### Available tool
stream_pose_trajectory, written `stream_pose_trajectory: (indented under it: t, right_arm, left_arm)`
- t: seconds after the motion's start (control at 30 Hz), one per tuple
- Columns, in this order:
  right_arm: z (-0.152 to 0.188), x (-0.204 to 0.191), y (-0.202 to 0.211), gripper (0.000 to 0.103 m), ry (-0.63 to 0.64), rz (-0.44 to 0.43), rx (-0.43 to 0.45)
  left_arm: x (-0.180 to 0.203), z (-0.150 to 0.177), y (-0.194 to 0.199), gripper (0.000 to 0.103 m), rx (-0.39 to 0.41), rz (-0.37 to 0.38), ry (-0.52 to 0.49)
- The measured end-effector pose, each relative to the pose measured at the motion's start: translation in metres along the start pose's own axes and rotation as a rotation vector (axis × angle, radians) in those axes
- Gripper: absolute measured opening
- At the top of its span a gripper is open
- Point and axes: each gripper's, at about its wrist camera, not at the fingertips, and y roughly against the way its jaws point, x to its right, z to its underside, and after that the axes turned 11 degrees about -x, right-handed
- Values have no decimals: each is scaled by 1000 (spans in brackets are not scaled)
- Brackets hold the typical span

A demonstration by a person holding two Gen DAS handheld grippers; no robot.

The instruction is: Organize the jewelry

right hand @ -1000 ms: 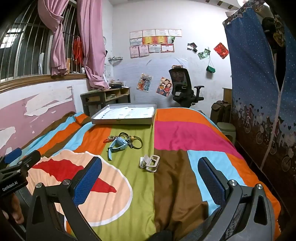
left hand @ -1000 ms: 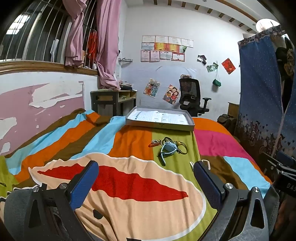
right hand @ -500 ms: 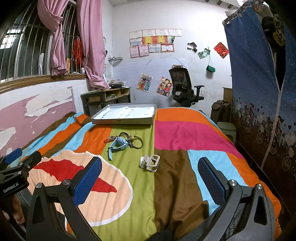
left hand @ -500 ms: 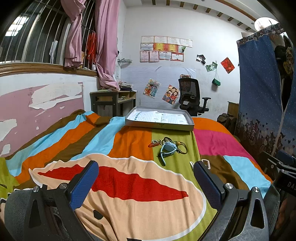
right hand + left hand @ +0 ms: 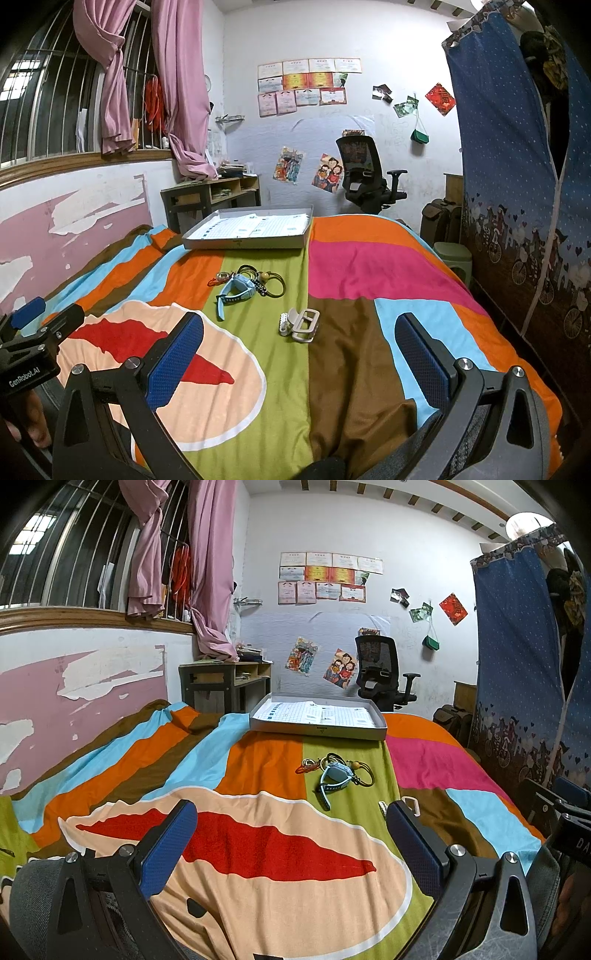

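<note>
both grippers (image 5: 288, 818) (image 5: 299, 332) hovered wide open and empty over the bed (image 5: 351, 369), where the light, floppy watch (image 5: 236, 291) looked easiest pinched by its strap.

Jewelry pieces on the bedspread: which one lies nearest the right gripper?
The white hair clip, alone where the green and brown patches meet. The blue watch and the rings and bands lie clustered farther off, toward the grey tray.

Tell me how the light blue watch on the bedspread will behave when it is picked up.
The light blue watch will probably hang limp: its strap trails loosely across the bedspread. It looks small and probably light. It lies against the hair ties and rings, so lifting it may drag some along.
</note>
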Motion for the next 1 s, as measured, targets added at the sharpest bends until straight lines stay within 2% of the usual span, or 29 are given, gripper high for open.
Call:
stream_pose_trajectory:
  t: [1.0]
  right_arm:
    - [0, 1, 1, 102, -6, -3, 0]
  left_arm:
    - [1, 0, 0, 103, 1, -2, -4]
